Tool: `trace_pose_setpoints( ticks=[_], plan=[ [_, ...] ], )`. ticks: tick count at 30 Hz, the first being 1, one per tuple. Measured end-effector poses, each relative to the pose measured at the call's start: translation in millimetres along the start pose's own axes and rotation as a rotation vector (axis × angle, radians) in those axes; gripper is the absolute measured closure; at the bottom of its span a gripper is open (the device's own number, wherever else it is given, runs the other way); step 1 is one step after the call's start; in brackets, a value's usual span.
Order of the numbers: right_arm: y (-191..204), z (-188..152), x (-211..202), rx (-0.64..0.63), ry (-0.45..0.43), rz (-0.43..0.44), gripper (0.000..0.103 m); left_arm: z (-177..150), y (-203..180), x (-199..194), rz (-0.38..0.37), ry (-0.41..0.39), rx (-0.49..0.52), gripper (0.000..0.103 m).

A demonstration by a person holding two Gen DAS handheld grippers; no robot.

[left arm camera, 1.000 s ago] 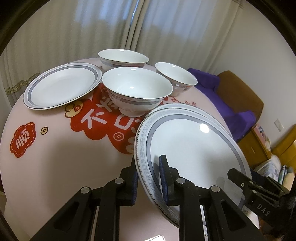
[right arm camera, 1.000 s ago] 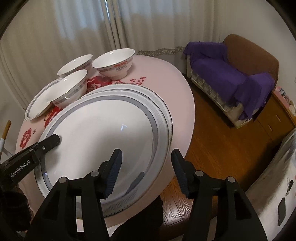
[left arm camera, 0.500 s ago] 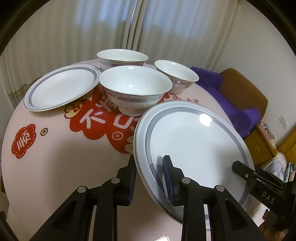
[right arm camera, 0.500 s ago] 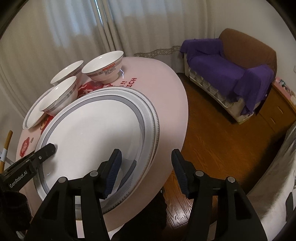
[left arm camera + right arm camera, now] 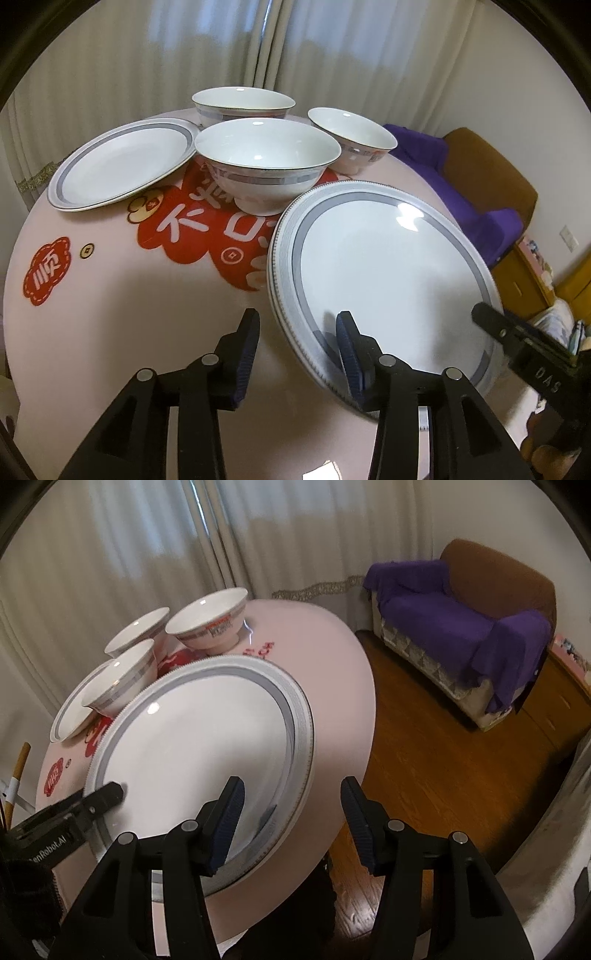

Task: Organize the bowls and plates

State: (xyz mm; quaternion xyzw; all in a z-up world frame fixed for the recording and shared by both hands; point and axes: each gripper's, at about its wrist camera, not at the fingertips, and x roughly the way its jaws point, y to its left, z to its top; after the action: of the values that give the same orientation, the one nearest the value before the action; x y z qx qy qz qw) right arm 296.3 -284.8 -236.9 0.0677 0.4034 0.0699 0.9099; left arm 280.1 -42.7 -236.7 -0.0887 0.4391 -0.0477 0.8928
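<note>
Starting at 10 o'clock in your left wrist view, a lone plate (image 5: 118, 166) sits on the table (image 5: 110, 314), three bowls (image 5: 266, 162) at 12, stacked plates (image 5: 380, 273) at 3. Your left gripper (image 5: 297, 341) gapes wide, straddling the stack's rim, gripping nothing. Your right gripper (image 5: 291, 808) is spread too, empty.
</note>
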Motion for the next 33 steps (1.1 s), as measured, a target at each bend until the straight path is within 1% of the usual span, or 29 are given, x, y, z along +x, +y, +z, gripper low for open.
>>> trace_pose_setpoints(
  ticks=[3,5,7,8,11,13,15,18,21,24,28,30,33],
  plan=[
    [6,3,-12,-0.016,-0.027,-0.013,0.047,-3,2,-15,-0.002,-0.018,-0.003,0.052],
    [9,5,-22,-0.024,-0.048,-0.016,0.047,-4,8,-31,0.005,-0.043,-0.011,0.051],
    [15,7,-33,-0.031,-0.072,-0.007,0.047,-5,14,-45,0.007,-0.063,-0.024,0.044],
    [19,9,-39,-0.037,-0.082,0.002,0.047,-4,17,-51,0.010,-0.074,-0.029,0.043],
    [36,13,-54,-0.056,-0.108,0.051,0.046,-4,32,-75,0.018,-0.115,-0.043,0.040],
    [51,16,-62,-0.079,-0.120,0.087,0.046,-2,47,-91,0.025,-0.141,-0.055,0.036],
    [70,19,-66,-0.104,-0.125,0.128,0.046,-3,60,-104,0.040,-0.163,-0.064,0.034],
    [106,26,-69,-0.153,-0.132,0.192,0.045,1,89,-120,0.062,-0.179,-0.077,0.033],
    [136,30,-66,-0.179,-0.127,0.252,0.042,9,119,-126,0.081,-0.170,-0.068,0.033],
    [173,32,-50,-0.183,-0.105,0.305,0.041,21,150,-123,0.097,-0.156,-0.061,0.033],
    [212,33,-15,-0.167,-0.035,0.356,0.041,39,188,-112,0.128,-0.134,-0.057,0.033],
    [228,36,5,-0.143,-0.017,0.354,0.041,52,210,-102,0.141,-0.118,-0.071,0.033],
    [244,41,23,-0.110,-0.030,0.336,0.041,71,232,-85,0.133,-0.095,-0.092,0.034]
  ],
)
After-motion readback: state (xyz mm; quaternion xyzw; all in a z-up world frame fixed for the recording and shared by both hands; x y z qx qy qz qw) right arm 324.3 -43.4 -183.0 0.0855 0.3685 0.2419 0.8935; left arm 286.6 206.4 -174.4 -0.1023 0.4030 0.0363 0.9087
